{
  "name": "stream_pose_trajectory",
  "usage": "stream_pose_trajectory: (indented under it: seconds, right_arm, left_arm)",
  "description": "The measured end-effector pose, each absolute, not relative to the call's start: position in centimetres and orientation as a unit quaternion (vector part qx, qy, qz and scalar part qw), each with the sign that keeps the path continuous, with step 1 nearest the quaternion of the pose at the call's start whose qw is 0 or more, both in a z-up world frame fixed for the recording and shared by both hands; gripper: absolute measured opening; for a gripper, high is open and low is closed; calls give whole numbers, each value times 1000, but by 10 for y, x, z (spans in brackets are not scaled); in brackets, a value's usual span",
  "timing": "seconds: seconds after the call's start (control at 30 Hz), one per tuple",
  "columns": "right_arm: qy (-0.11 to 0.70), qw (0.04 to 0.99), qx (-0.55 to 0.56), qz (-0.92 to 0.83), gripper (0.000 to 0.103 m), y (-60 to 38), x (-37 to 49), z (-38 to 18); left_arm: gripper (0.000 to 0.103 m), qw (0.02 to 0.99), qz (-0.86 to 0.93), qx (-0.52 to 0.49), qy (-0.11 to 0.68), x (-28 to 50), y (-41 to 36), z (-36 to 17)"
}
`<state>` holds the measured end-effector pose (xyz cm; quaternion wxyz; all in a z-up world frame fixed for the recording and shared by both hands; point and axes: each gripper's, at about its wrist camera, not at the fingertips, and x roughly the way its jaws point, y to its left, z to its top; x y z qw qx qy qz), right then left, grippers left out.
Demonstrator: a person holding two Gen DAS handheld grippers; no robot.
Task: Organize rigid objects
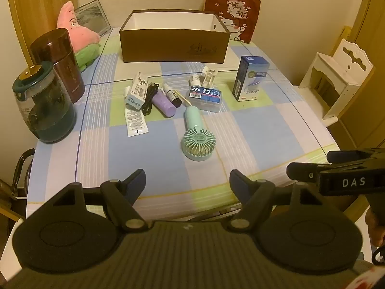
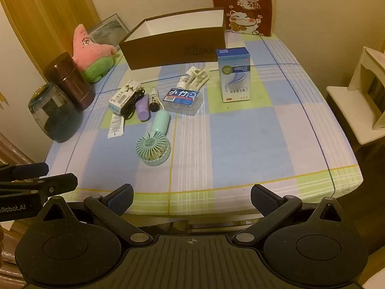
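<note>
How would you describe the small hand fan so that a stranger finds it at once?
Start from the brown box at the table's far side. Come toward the near edge, past the clutter of small items. The mint-green fan lies alone nearest you, the only thing with a round slatted head.

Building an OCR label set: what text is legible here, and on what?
"DAS": side of the right gripper.
"Robot.AI", start cut off: side of the left gripper.
"小竹": label of the clear plastic case.
Blue carton, white tube, brown box emblem, cat cushion characters: too blurred to read.
</note>
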<state>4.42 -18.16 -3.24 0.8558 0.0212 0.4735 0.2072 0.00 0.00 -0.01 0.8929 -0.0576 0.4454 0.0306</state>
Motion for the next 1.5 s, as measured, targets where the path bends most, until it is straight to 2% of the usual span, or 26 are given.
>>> stream_pose_trajectory:
  seconds: [1.5]
  right_arm:
    - [472, 856, 20, 208, 103, -181, 45, -31]
  left_arm:
    - [75, 894, 34, -54, 443, -1, 0, 0]
